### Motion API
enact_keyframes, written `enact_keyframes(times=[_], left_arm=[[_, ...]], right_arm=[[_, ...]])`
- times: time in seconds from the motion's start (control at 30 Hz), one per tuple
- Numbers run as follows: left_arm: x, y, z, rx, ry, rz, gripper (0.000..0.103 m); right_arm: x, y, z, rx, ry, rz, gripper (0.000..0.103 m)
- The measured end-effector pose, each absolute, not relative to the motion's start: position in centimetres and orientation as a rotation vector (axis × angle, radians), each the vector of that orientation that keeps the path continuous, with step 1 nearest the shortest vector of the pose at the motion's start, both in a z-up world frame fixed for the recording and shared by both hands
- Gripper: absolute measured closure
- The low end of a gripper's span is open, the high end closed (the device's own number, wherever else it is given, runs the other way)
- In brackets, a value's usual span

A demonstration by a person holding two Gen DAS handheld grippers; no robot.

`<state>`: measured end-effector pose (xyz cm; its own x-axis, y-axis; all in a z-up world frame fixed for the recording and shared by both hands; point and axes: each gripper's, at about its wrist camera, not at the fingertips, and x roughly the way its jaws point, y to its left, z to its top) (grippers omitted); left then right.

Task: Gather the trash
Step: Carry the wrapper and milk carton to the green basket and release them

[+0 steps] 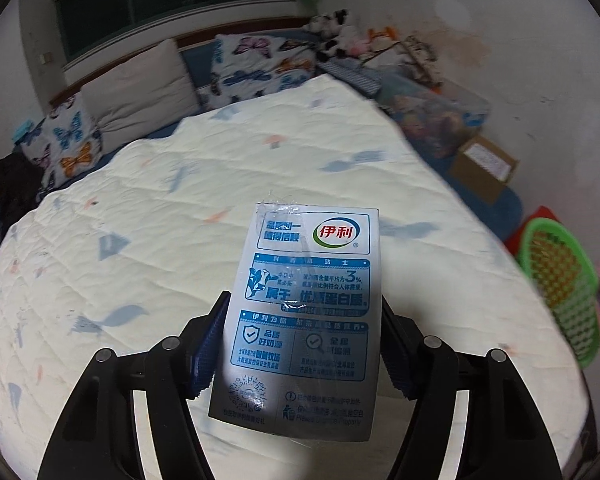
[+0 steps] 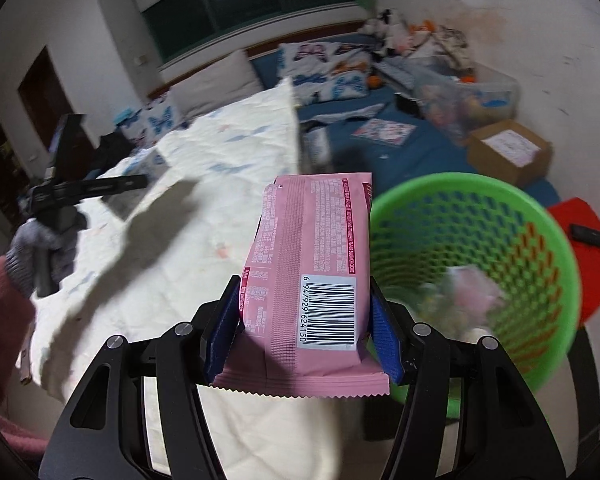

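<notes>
Cream quilt (image 1: 228,184) covers the bed below me. My left gripper (image 1: 300,344) clamps a milk carton (image 1: 304,312); my right gripper (image 2: 304,328) grips a pink cookie packet (image 2: 312,264) just left of the green basket (image 2: 532,216).

The green basket (image 2: 476,276) stands right beside the bed (image 2: 204,216), and its mouth is wide open at the top. Some crumpled trash (image 2: 464,292) lies low inside the basket, so there is lots of room above it. On the bed side of the basket, the pale quilt (image 1: 204,208) is flat and bare. Behind the basket sit a cardboard box (image 2: 508,152) and a red thing (image 2: 588,248) with a small black object on it, maybe a remote. Far across the bed from the basket, pillows (image 1: 140,96) block the way.
</notes>
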<state>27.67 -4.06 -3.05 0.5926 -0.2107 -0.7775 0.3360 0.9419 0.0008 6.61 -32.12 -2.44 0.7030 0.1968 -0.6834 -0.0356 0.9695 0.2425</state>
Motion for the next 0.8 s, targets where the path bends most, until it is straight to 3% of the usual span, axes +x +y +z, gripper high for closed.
enact_keyframes(times=[0.47,0.6,0.8], left_arm=[[22.7,-14.9,-0.3,0.191,0.828,-0.528,0.038],[22.0,-17.4,-0.1,0.196,0.827,-0.574,0.038],[21.2,-20.6,-0.2,0.207,0.832,-0.628,0.038]], right_arm=[[6.1,-39.5,-4.7,0.243,0.821,-0.100,0.040],[6.2,-41.0,-5.2,0.262,0.823,-0.132,0.032],[5.4,-42.0,-5.4,0.289,0.815,-0.142,0.031]])
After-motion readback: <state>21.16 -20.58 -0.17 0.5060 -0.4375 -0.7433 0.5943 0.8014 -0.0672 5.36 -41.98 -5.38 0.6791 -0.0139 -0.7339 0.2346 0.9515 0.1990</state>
